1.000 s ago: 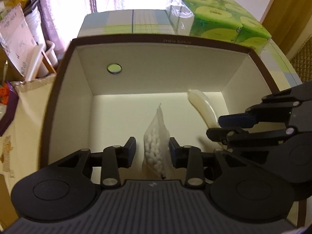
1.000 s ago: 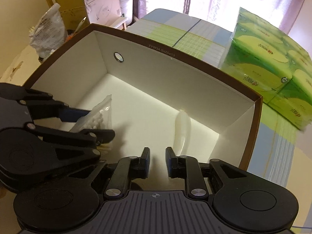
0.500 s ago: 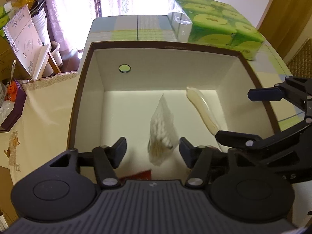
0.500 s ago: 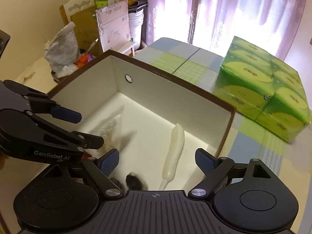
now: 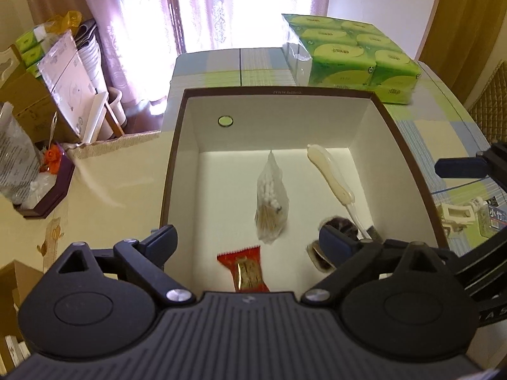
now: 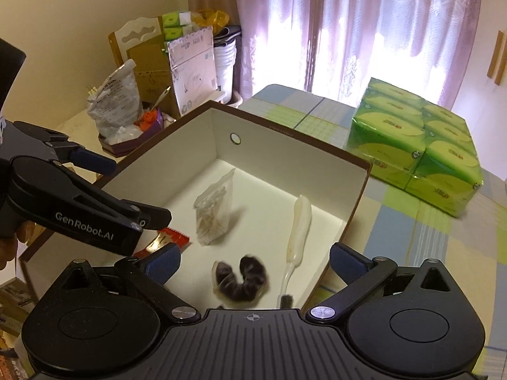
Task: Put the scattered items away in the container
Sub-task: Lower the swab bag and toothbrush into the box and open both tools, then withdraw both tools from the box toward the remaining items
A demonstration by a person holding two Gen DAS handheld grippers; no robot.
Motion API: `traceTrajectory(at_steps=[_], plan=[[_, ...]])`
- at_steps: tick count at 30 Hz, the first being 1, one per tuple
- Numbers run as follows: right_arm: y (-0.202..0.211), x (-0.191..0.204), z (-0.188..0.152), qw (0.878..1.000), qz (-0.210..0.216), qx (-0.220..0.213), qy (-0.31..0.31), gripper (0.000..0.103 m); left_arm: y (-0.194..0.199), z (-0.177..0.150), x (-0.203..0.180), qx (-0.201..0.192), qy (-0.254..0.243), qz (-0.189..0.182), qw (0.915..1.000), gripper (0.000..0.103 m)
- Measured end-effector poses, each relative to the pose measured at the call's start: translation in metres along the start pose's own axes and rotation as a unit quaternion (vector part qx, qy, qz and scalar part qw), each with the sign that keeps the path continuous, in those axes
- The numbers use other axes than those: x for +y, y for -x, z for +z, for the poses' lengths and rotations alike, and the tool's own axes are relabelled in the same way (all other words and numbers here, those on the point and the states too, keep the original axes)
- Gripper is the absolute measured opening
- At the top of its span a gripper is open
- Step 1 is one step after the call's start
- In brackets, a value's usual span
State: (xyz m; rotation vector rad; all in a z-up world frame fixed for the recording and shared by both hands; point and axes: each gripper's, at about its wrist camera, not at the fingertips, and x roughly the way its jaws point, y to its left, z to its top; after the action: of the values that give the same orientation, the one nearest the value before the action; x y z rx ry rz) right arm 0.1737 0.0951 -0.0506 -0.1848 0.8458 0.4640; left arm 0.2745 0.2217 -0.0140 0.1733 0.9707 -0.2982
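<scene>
In the box [image 6: 355, 202], a blurred dark item [image 6: 240, 280] lies indistinct.

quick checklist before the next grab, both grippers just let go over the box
1. Left hand-held gripper empty: ok, jaws wide apart, nothing between them.
2. Right hand-held gripper empty: ok, open, nothing held.
3. Cotton swab bag inside the box: ok, lying on the floor.
4. Dark hair tie settled: cannot tell, blurred in the right wrist view.
5. White brush and red snack packet inside: ok.
6. All items collected: not ok, a white clip and a small labelled container lie on the table right of the box.
</scene>
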Motion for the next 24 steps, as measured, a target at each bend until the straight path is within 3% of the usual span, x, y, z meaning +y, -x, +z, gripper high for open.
traceTrajectory(at_steps=[24], plan=[[0.066, 0.027, -0.047, 1.000, 0.019, 0.000, -0.021, 0.103, 0.061, -0.047, -0.025, -0.018, 0.001, 0.011, 0.9998, 0.100]])
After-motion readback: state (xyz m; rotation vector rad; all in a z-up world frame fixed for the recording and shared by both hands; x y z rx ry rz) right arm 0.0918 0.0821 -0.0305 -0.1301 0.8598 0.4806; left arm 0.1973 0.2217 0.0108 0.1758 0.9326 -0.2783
